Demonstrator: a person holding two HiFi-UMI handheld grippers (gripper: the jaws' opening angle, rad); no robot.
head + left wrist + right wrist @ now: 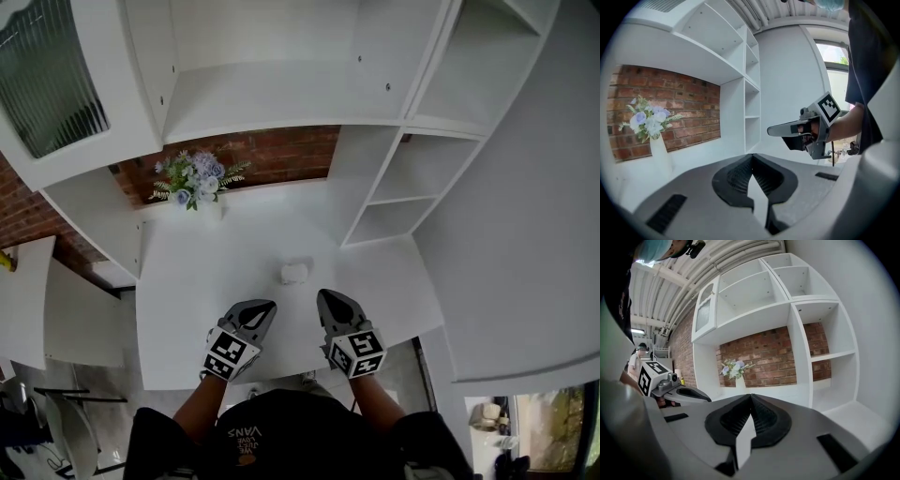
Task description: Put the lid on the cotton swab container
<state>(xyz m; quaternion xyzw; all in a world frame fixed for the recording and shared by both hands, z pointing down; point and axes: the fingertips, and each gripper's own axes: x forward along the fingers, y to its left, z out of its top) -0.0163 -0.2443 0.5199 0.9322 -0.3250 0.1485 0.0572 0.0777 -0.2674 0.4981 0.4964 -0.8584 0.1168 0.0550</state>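
Observation:
A small white cotton swab container (294, 273) stands on the white table (187, 281), a little beyond both grippers. It is too small to tell whether a lid sits on it. My left gripper (269, 306) hovers just near-left of it and my right gripper (322, 296) just near-right; both are shut with nothing between the jaws. In the left gripper view my left gripper (751, 157) has its jaws pressed together, and the right gripper (771, 131) floats at the right. The right gripper view shows my right gripper (751, 397) likewise shut, with the left gripper (706, 399) at the left. Neither gripper view shows the container.
A white vase of pale flowers (193, 181) stands at the table's far left before a brick wall (281, 155). White open shelves (403, 178) rise at the far right and overhead. The table's near edge (281, 375) runs under my forearms.

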